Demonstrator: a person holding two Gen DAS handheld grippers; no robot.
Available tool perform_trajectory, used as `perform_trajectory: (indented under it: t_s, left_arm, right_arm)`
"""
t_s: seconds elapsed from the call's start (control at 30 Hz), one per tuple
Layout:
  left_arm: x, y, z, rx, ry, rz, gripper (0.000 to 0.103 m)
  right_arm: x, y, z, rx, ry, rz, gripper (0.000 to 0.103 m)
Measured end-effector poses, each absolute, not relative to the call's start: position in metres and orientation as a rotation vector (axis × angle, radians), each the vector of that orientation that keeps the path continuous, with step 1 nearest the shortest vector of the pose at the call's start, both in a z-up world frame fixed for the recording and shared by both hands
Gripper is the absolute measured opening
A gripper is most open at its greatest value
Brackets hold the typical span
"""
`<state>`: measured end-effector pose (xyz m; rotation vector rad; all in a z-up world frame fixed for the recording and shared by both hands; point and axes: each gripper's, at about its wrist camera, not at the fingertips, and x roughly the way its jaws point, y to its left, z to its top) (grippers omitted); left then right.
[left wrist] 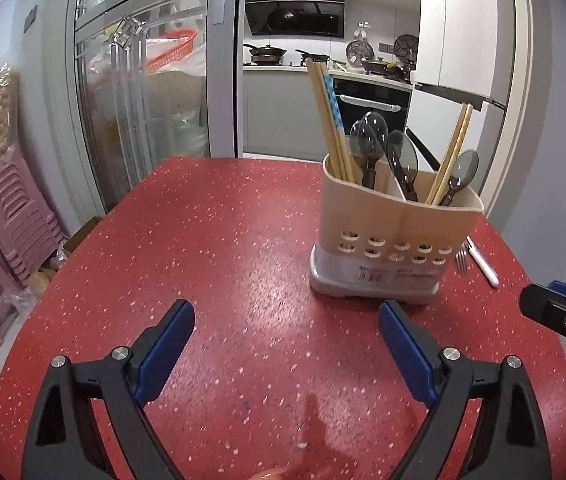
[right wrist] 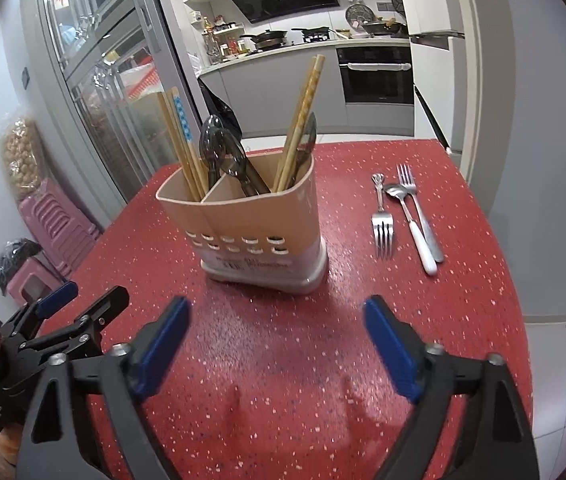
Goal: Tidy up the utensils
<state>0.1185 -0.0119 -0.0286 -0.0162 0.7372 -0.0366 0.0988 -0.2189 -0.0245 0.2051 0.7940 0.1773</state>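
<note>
Left hand-held gripper [left wrist: 286,334] and right hand-held gripper [right wrist: 277,330] — both spread wide, empty, above the table [left wrist: 211,240].

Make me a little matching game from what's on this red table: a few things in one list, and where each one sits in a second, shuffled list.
Things:
1. blue-patterned chopstick
2. white-handled spoon
3. dark spoons
4. left gripper

Places:
A. lying flat on the table, between two forks
B. standing in the holder, leftmost compartment
C. open above the table, holding nothing
D. bowls up, in the holder

Pairs: 1-B, 2-A, 3-D, 4-C
</note>
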Motion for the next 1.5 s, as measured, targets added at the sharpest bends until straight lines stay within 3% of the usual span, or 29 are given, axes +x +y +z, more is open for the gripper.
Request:
perform_trajectory:
  t_s: [0.87, 1.03, 1.5]
  left_arm:
    - [0.071, -0.007, -0.055, -0.013, 0.842, -0.052, 0.103]
    - [0.070, -0.004, -0.043, -0.022, 0.775, -0.022, 0.103]
    - [0.089, -0.001, 0.016, -0.014, 0.573, -0.014, 0.103]
  right_arm:
    - [0.062, -0.214, -0.064, 0.186, 0.910, 0.117, 0.103]
    - [0.054, -0.218, -0.060, 0.152, 0.846, 0.047, 0.103]
    - [0.057, -0.217, 0.016, 0.083, 0.536, -0.016, 0.103]
